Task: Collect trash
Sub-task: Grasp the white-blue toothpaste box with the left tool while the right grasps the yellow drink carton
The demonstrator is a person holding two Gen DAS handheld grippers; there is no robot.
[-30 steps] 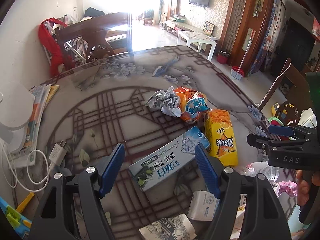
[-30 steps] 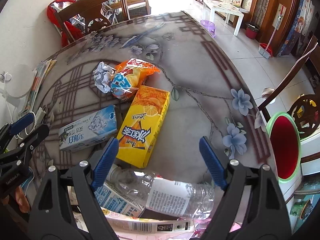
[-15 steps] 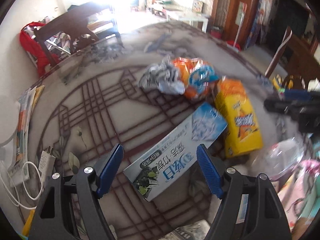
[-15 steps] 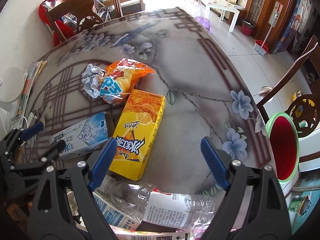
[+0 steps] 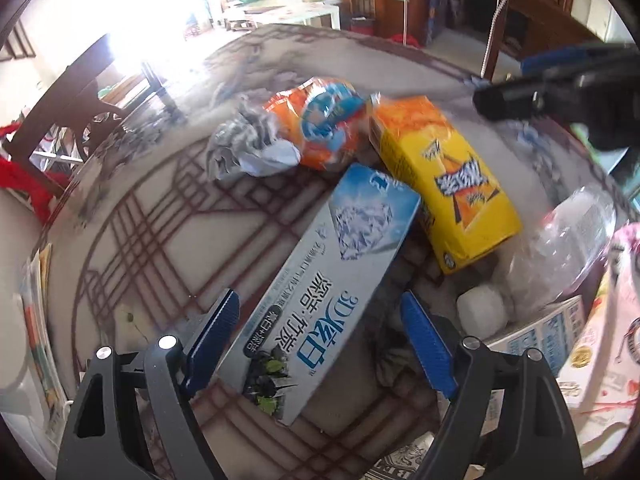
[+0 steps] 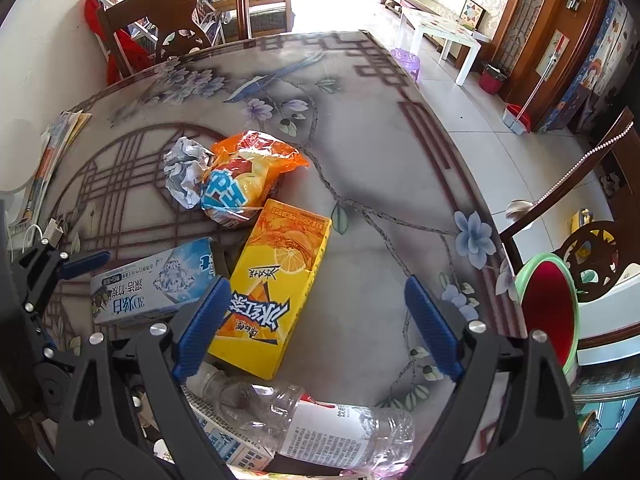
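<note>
My left gripper points steeply down over a blue-and-white toothpaste box lying flat on the table. The box's near end sits between the blue pads; they do not press it, and the jaws are opening. My right gripper hovers over a yellow juice carton, jaws also opening, with the carton's near end between them, untouched. A clear plastic bottle lies just below it. Crumpled paper and an orange snack bag lie farther back. Each gripper shows in the other's view: the right gripper, the left gripper.
A green-rimmed red bin stands on the floor beyond the table's right edge. More cartons crowd the near right corner. Magazines and a charger cable lie along the left edge. A wooden chair stands at the far side.
My left gripper has dropped closer to the toothpaste box and rolled, so the box now fills the gap between wider jaws. The right gripper barely moved; its jaws stand wider too.
</note>
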